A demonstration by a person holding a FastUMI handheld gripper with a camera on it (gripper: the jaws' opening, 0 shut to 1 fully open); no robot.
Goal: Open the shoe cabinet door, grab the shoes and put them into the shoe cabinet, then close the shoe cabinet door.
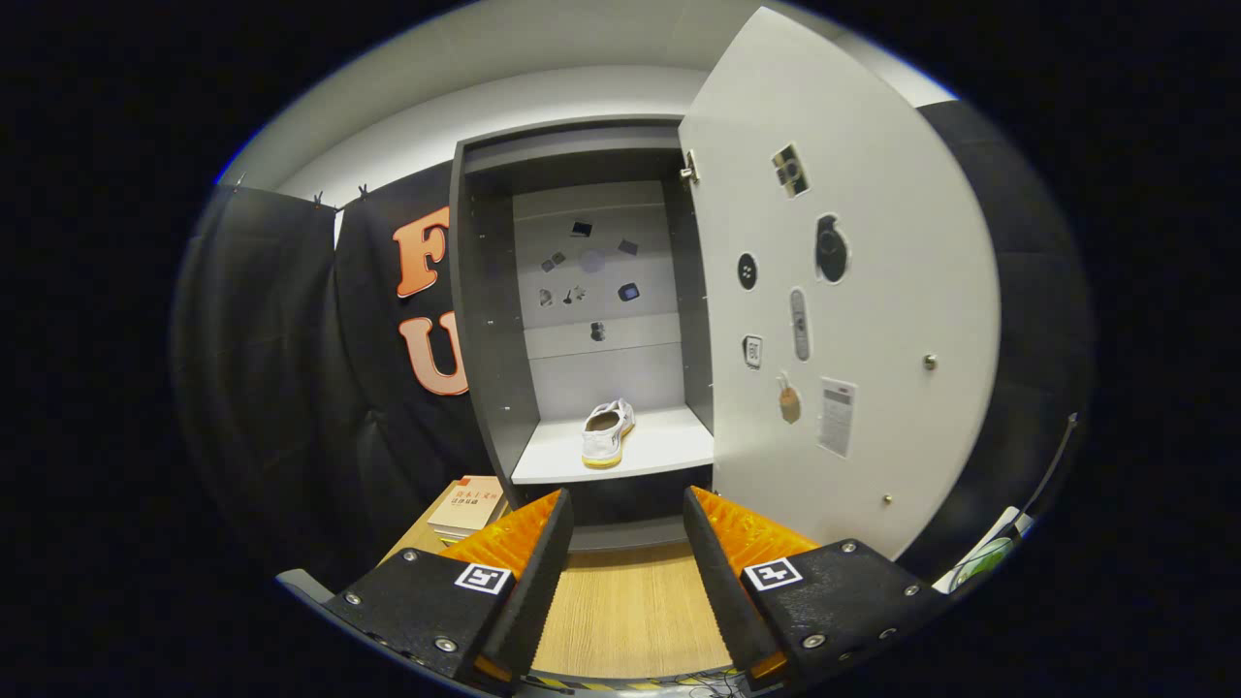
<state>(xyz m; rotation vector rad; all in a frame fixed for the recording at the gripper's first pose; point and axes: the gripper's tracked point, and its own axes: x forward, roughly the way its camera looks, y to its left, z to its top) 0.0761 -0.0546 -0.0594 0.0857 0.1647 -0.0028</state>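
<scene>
The dark grey shoe cabinet (pixel 485 320) stands ahead with its white door (pixel 853 291) swung open to the right. A white shoe with a yellow sole (pixel 607 433) lies on the cabinet's white shelf (pixel 669 448), heel toward me. My gripper (pixel 628 519) hangs open in front of the cabinet, below the shelf level, with nothing between its orange and black fingers (pixel 722 553). The shoe is beyond the fingertips, apart from them.
Stickers dot the inside of the door and the cabinet's back panel (pixel 593 271). A stack of books (pixel 468 506) lies on the wooden floor (pixel 630 611) left of the cabinet's base. The open door's edge stands just right of my right finger. Cables lie at the far right.
</scene>
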